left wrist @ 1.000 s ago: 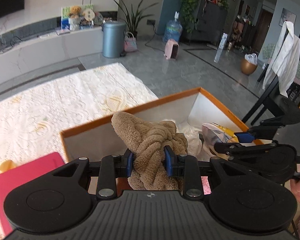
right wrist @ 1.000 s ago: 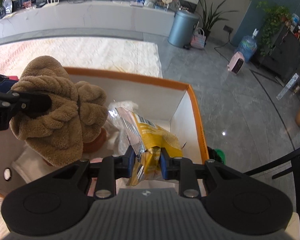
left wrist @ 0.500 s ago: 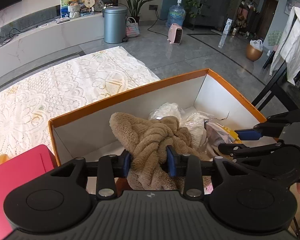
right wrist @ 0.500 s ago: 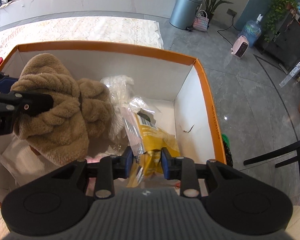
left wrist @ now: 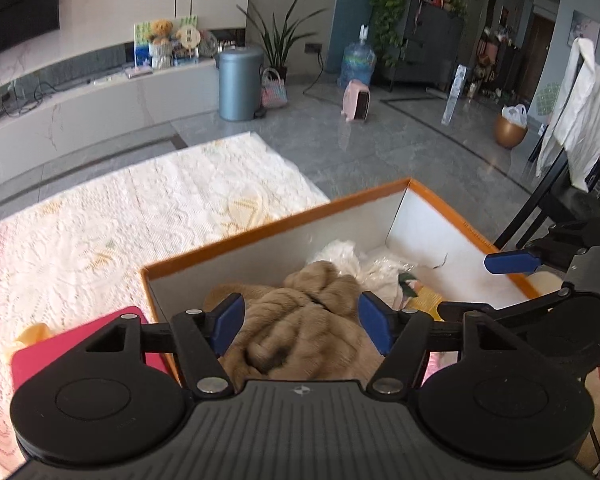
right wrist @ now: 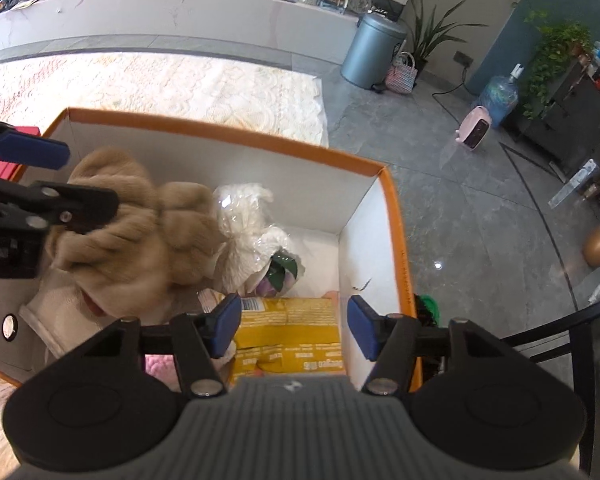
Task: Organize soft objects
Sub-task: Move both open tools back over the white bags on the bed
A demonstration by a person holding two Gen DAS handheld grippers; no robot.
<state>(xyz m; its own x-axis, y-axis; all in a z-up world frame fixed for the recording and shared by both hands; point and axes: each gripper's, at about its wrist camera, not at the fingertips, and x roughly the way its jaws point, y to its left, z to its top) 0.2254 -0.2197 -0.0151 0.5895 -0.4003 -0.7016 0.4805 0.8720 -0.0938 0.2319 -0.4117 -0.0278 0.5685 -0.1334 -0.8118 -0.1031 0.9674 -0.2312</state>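
both claws hang over the orange-rimmed box point(right wrist: 396, 216), tilted down into it, and both are letting go. the left claw point(left wrist: 300, 322) has its jaws opening, the blue pads standing clear on either side of the tan knitted plush point(left wrist: 308, 320), which lies in the left part of the box on top of a pale cloth. the plush sits between the pads but nothing presses on it, so it rests by its own weight.

the right claw point(right wrist: 294, 326) is opening too, its pads apart above the yellow snack bag point(right wrist: 292, 328), which lies flat at the near right of the box, beside the inner wall. whether the bag's edge brushes one pad is hard to tell from this blurred angle, though it looks free.

between the two sits a white bundle in clear wrap point(right wrist: 244, 232), against the plush, with a small green-and-purple item point(right wrist: 280, 276) just beside it.

the soft things are gathered in one container, likely the aim of the tidy-up. a pink flat object point(left wrist: 80, 344) stays outside on the lace-covered worktop point(left wrist: 120, 208), touching the box's left wall.
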